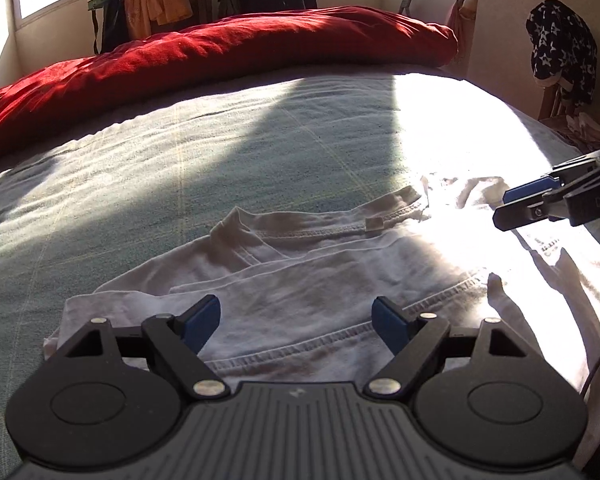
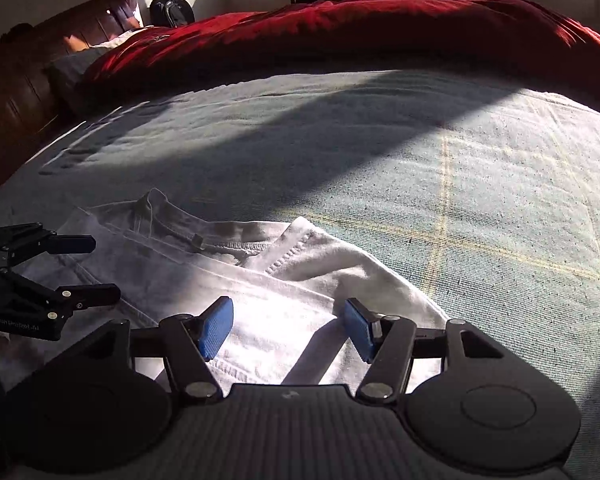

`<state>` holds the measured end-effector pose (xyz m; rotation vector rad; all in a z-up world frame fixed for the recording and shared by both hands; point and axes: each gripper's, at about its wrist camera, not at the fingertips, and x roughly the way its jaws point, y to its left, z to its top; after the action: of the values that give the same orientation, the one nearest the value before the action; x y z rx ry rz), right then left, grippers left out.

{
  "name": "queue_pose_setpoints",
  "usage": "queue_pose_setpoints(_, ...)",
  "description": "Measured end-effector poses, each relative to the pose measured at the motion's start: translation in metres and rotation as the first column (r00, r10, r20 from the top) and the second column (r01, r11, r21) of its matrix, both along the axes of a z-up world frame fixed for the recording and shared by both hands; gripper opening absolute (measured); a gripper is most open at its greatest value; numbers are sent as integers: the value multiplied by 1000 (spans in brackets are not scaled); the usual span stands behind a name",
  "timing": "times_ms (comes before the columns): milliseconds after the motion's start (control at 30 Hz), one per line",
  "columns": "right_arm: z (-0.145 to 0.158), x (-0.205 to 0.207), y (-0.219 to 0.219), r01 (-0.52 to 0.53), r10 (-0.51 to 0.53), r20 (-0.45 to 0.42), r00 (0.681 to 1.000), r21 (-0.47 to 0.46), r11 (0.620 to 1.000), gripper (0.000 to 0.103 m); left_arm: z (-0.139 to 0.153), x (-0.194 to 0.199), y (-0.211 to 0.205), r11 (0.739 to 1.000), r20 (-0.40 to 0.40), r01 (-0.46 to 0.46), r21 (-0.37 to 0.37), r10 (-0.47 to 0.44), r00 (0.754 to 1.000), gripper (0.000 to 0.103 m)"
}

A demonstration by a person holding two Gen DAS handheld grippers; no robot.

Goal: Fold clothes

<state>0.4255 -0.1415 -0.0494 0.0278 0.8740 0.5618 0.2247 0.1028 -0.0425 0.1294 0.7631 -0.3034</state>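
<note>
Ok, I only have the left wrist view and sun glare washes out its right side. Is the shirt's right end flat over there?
Observer: No. In the right wrist view the white shirt has a corner folded up beside the collar.
Operator: Is the right gripper holding it?
Observer: No. The right gripper has open jaws, with nothing between its blue pads.
Operator: Anything beyond that end?
Observer: Only bare bedsheet, then the red duvet.
</note>
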Motion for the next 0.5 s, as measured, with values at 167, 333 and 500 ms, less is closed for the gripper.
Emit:
queue_pose_setpoints(167,16,-52,-29,-60,64,-38,997,88,994,74,6,-47,-17,990,17,142,-25,-142,990,84)
queue_pose_setpoints(333,-2,-107,-54,-58,69,-139,988,84,995,78,-25,-65,-11,997,-47,74,20,-73,996,86)
queue_pose_setpoints(500,-9,-143,-82,27,-8,-162,987,116,993,78,-3,-72,4,996,-13,-43,72,44,999,85)
